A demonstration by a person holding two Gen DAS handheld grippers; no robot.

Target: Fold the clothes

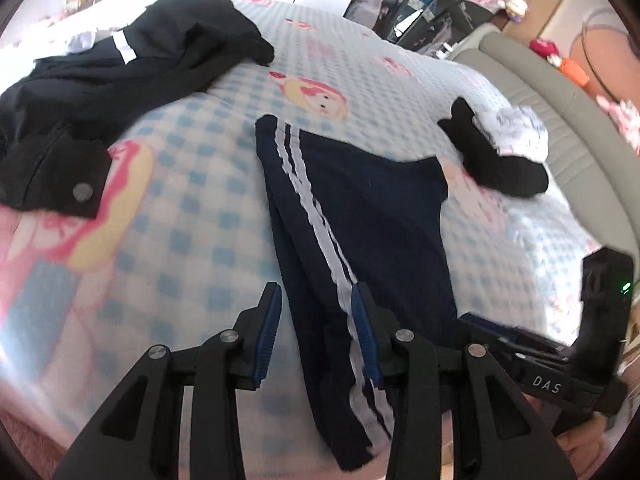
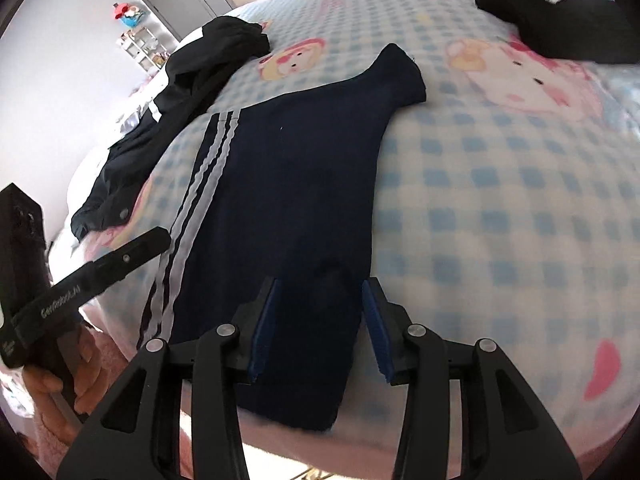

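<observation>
A pair of dark navy trousers with two white stripes down the side seam [image 1: 360, 208] lies flat on a bed covered by a blue-and-white checked blanket printed with pink cartoon figures [image 1: 192, 184]. The trousers are folded lengthwise, one leg on the other, and run from the near edge of the bed, where their end hangs slightly over, toward the middle of it; the striped seam lies along their left side.

The left gripper [image 1: 316, 312], black with blue ribbed pads, stands partly open above the near end of the trousers, over the striped seam. Its pads do not press on the cloth, and nothing is clamped between them. The right gripper [image 2: 320, 308], of the same make, is likewise partly open and sits over the plain right edge of the trousers near the bed's near edge; dark cloth shows between its jaws, but the pads stand clear of it. Each wrist view catches the other gripper at its side, held in a hand [image 2: 52, 384] with a fluffy pink sleeve behind it.

A crumpled black jacket with a white reflective strip and a metal snap [image 1: 120, 68] lies by the far left corner of the bed, well apart from the trousers. A black garment [image 1: 492, 160] lies at the right edge with a white patterned piece of cloth [image 1: 516, 132] touching it, beside a padded grey headboard [image 1: 560, 92].
</observation>
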